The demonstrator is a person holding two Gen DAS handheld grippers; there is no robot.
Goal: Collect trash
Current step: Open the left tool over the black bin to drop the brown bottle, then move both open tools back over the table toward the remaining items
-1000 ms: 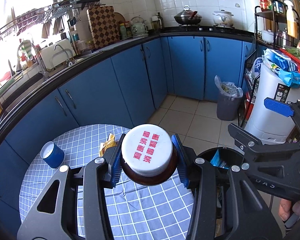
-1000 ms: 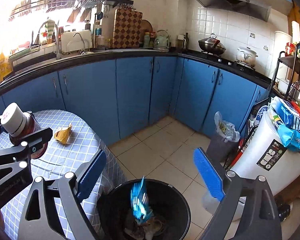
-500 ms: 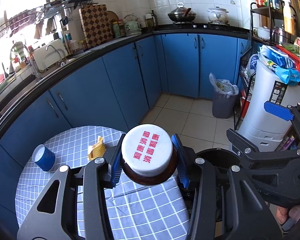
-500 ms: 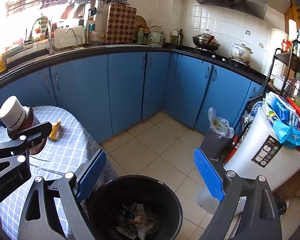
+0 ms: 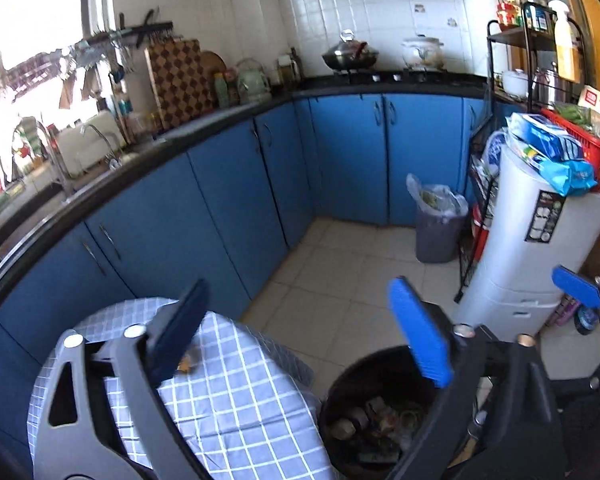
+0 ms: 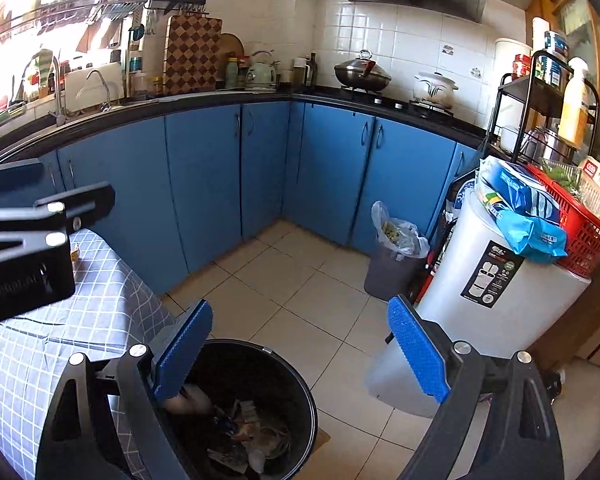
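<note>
Below both my grippers, at about 6 o'clock in each wrist view, sits one black trash bin point(image 6: 256, 408) on the tiled floor, loaded with crumpled paper and wrappers; a pale rounded item lies at its 9 o'clock wall, too blurred to name. One round table with a blue checked cloth point(image 5: 228, 396) stands just beside the bin, at 8 o'clock in the left view, with one small yellow scrap point(image 5: 186, 364) on it, partly hidden behind my left finger. A second bin, grey with a plastic liner point(image 5: 440, 224), stands at 2 o'clock by the blue cabinets point(image 5: 236, 204), well apart. One white appliance point(image 6: 488, 292) at 3 o'clock carries one red basket point(image 6: 580, 240). My left gripper point(image 5: 296, 332) has just been opening; its jaws stand wide, nothing between the blue pads, touching nothing. My right gripper point(image 6: 300, 356) is wide apart too, empty, hanging above the black bin's rim. The left gripper's dark body shows at 9 o'clock in the right view.
</note>
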